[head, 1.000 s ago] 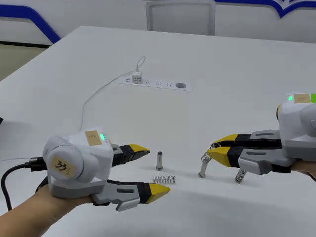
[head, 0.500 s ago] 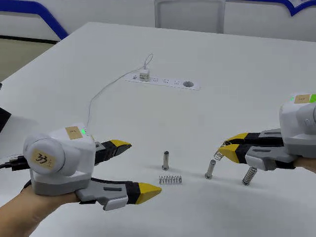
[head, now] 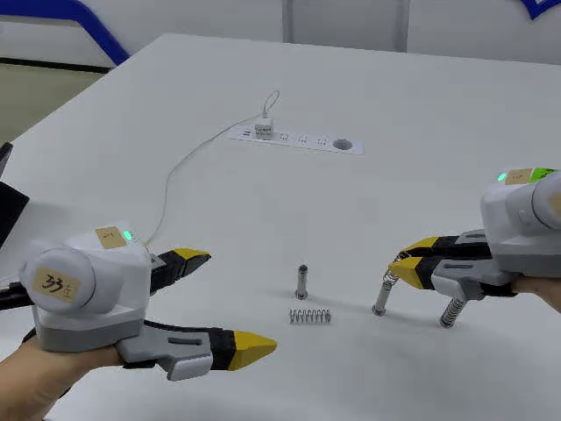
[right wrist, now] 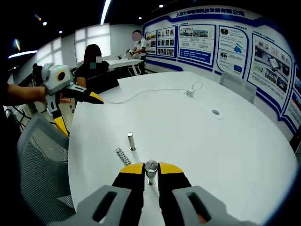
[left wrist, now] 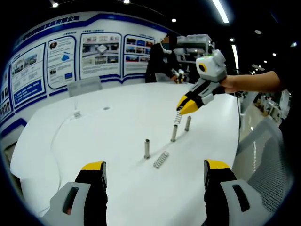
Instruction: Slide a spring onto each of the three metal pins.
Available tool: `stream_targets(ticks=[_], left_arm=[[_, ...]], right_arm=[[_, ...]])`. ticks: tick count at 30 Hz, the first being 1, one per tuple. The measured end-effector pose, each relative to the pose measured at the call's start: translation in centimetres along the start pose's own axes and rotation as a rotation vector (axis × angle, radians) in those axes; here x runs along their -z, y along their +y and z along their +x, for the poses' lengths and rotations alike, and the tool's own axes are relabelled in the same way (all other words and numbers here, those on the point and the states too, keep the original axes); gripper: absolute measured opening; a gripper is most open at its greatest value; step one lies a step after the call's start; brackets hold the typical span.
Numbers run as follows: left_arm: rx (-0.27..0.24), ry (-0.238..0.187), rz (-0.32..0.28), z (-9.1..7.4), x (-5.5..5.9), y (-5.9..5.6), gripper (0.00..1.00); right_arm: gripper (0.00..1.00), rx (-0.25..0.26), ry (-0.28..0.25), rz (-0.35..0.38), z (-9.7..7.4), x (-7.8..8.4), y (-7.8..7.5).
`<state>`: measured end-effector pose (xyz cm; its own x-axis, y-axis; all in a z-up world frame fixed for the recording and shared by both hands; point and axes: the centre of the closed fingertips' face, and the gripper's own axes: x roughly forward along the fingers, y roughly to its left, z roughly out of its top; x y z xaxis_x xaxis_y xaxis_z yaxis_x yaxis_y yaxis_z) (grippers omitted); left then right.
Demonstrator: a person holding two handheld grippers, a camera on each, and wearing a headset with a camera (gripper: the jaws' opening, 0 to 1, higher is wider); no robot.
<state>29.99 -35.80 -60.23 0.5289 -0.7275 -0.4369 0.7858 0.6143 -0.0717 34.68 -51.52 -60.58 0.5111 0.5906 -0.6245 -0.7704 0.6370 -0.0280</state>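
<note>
Steel spring (right wrist: 151,167): pinched in the closed right gripper (head: 401,267), now brought from beside to atop the middle pin (head: 381,300) near the table (head: 438,132) front edge; threading looks imminent. Left gripper (head: 230,300): wide open, empty. Loose spring (head: 310,316) and bare pin (head: 301,281) outstanding; third pin (head: 451,311) already sprung.

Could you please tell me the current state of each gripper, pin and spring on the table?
Left gripper: open, holding nothing.
Right gripper: shut on held spring.
Left pin: upright, bare.
Middle pin: held spring at its top.
Right pin: carries fitted spring.
Loose spring: lying flat on table.
</note>
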Motion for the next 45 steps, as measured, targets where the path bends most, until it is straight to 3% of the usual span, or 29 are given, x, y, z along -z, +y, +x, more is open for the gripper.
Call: stream_targets(ticks=[3,12,45], left_arm=[[-0.008,0.001,-0.008,0.0,0.0,0.0,0.87],[-0.012,0.001,-0.022,-0.3,0.2,0.0,0.87],[-0.038,-0.007,-0.071,-1.1,0.7,0.7,0.87]], right_arm=[[0.11,0.016,0.03,-0.025,0.3,0.6,-0.3],[0.11,0.003,0.03,-0.001,0.8,0.7,-0.3],[0.11,-0.019,0.129,-0.032,4.1,4.3,0.0]])
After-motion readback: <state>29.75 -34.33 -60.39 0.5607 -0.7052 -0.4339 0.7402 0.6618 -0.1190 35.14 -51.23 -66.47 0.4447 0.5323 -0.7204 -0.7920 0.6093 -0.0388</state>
